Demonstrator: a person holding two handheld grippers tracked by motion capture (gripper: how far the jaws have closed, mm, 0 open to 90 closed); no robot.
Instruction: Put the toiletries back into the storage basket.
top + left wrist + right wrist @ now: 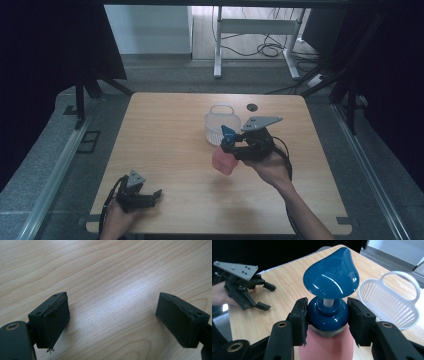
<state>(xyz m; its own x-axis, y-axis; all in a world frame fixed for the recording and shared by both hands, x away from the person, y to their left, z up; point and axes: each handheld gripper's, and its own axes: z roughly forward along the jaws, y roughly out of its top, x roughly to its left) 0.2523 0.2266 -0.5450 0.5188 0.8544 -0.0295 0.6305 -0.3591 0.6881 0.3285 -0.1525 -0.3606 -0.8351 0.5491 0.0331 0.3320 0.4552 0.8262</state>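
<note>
Gripping the pink pump bottle point(329, 345) at its blue collar, your right hand-held gripper point(327, 317) holds firmly; beware the slippery, top-heavy body. Left hand-held gripper point(112, 320) gapes empty.

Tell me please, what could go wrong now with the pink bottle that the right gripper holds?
The right gripper grips the pink pump bottle only at its blue collar, so the body may swing or slip out. The white basket stands close behind; the bottle could knock or tip it. Pressure on the pump head might also dispense liquid.
</note>
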